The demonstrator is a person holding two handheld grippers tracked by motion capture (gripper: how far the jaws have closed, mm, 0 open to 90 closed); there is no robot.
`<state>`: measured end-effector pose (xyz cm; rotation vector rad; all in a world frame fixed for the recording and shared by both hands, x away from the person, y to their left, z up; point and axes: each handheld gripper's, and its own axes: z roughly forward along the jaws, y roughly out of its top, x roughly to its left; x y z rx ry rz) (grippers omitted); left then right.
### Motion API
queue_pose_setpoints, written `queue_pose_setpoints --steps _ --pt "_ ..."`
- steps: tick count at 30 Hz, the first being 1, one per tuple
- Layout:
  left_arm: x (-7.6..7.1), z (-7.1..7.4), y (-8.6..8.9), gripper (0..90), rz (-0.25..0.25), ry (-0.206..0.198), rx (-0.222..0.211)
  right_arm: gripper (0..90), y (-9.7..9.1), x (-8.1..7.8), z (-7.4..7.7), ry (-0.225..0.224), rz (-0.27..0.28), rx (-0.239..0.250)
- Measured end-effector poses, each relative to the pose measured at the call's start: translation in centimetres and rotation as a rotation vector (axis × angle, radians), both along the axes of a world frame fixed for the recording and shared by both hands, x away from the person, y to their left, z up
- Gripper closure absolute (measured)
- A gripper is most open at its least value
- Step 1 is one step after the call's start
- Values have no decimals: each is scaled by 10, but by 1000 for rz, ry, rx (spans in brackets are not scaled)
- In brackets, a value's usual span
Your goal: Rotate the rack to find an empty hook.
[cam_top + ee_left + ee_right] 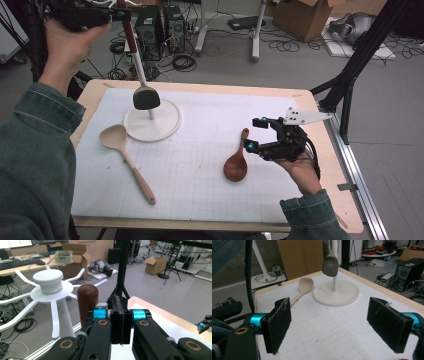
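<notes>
In the high view your left gripper (pixel 102 17) is raised at the top left, beyond the far left corner of the table (pixel 325 165), and a spatula (pixel 142 80) hangs just beside its tip: the brown handle end sits at the jaws and the grey blade dangles over the round white stand base (pixel 167 122). From up here you cannot tell whether the handle is touching the jaws or merely next to them, since your hand covers most of the tool. Your right gripper (pixel 256 134) rests low near the right edge, jaws spread wide and empty, with the brown spoon (pixel 236 162) lying just beside it on the white mat (pixel 200 165); the pale spoon (pixel 125 155) lies well apart, toward the left edge. In the left gripper view the jaws are pressed flat together with nothing between them, and the brown handle top stands just beside them on the left, outside the grip; the white hanger rack (pixel 48 287) rises behind it, and the rest of the spatula is cut off below. In the right gripper view the two black pads stand far apart around bare mat; the grey blade hangs over the base, its handle cut off by the top edge.
</notes>
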<state>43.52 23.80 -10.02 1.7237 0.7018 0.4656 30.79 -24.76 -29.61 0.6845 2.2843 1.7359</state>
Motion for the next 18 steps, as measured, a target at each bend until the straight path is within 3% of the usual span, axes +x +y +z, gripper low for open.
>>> queue_pose_setpoints --steps 13,18 --pt "-1 0 0 896 19 0 14 189 0 -1 1 -10 2 0" --pt "-1 -4 -4 896 5 5 20 189 0 -1 1 -8 2 2"
